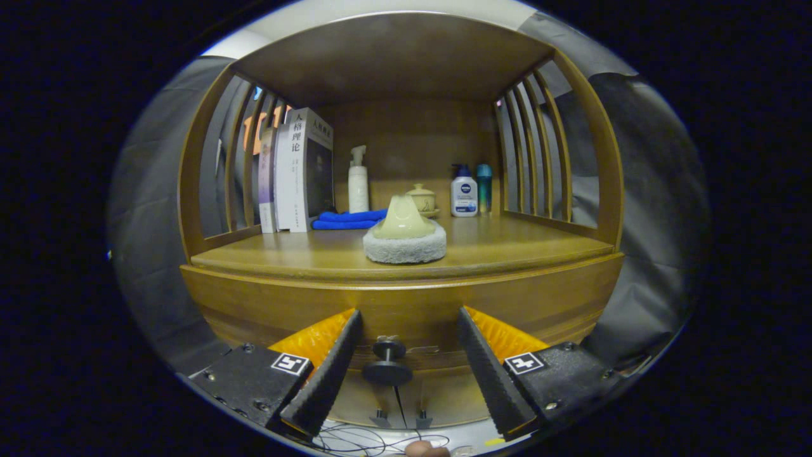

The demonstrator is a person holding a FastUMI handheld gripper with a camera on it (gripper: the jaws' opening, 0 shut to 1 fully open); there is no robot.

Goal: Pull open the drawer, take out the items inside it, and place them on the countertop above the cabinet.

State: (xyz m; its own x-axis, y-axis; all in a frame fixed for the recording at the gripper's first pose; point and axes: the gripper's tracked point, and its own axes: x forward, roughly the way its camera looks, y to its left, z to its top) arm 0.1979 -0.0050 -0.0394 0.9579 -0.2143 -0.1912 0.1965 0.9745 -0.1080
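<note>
Closed wooden drawer [406, 320], dark round knob [387, 362]

Brown wooden cabinet [406, 298], blue cloth [349, 219], black drawer knob [387, 362]

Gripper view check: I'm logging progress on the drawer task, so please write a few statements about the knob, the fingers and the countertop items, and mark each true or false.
1. The gripper is open, its fingers either side of the drawer knob without pressing it. True.
2. The drawer is pulled fully out. False: its front sits flush under the countertop, apparently shut.
3. A round scrubbing pad with a pale handle sits near the countertop's front edge. True.
4. The books lie flat in a stack. False: they stand upright by the left slats.
5. A blue cloth lies folded beside the books. True.
6. The white pump bottle lies tipped over. False: it stands upright.
</note>
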